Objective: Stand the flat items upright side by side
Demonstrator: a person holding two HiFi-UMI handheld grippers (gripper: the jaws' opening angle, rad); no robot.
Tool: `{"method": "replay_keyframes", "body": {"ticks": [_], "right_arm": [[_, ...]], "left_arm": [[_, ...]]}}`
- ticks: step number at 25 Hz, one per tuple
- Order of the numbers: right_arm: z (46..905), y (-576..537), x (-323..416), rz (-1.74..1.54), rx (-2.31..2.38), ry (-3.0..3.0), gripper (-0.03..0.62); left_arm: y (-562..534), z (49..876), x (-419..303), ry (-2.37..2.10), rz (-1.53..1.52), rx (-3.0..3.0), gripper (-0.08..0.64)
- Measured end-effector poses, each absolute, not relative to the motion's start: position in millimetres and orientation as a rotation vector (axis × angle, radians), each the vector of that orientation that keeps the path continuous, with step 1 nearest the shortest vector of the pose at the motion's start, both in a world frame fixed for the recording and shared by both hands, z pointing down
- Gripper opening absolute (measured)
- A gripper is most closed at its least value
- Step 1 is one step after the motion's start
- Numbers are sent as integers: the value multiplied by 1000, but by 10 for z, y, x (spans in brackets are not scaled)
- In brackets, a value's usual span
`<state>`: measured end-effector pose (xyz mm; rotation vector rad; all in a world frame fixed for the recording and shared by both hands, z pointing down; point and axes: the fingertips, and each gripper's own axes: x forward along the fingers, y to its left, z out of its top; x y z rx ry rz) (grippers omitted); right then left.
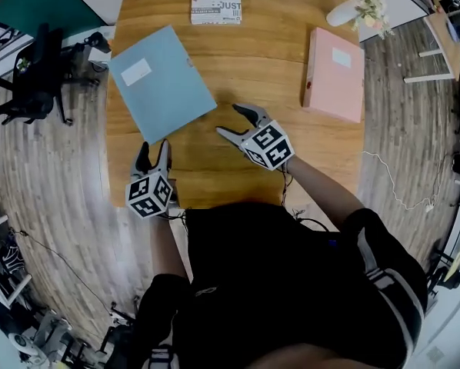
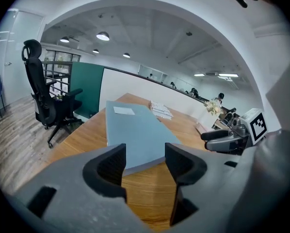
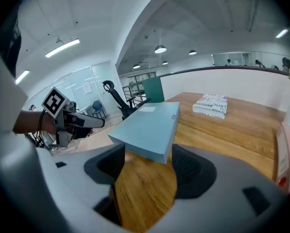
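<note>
My left gripper (image 1: 153,152) and right gripper (image 1: 228,120) were spread, empty, just short of the flat blue folder (image 1: 162,83) on the table (image 1: 291,152).

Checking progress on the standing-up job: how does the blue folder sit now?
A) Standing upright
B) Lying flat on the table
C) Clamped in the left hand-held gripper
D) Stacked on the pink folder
B: the blue folder lies broad face up on the wooden table, well apart from the pink folder.

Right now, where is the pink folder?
In the head view, the pink folder lies flat on the right side of the table, near the flower vase.
</note>
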<state>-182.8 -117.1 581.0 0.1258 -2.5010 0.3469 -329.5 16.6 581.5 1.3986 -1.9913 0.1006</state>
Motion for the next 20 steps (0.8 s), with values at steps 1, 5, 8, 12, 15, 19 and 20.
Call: {"method": "replay_keyframes", "body": {"ticks": [1,5,8,12,15,19,20], "right_arm": [[5856,-1195,-1916,335,125,-2490,308],[6040,-1298,-2207,343,170,-2458,308],[6163,-1389,-2362,398,193,-2421,313],[6305,-1509,-2546,433,211,-2382,329],[6464,-1504,-2650,541,203,-2343,347],[6556,-1439,-2672,591,188,-2319,337],[6552,-1432,-2660,588,195,-2319,334]], "left_arm": [[128,5868,-3379,-1979,102,1401,264],[80,6118,-3631,-1926,116,1401,281],[10,6264,-3697,-1849,68,1413,315],[-58,6381,-3828,-1806,-42,1351,327],[-30,6501,-3906,-1810,-30,1296,330],[-84,6594,-3772,-1772,-63,1292,347],[-83,6603,-3754,-1780,-41,1298,345]]}}
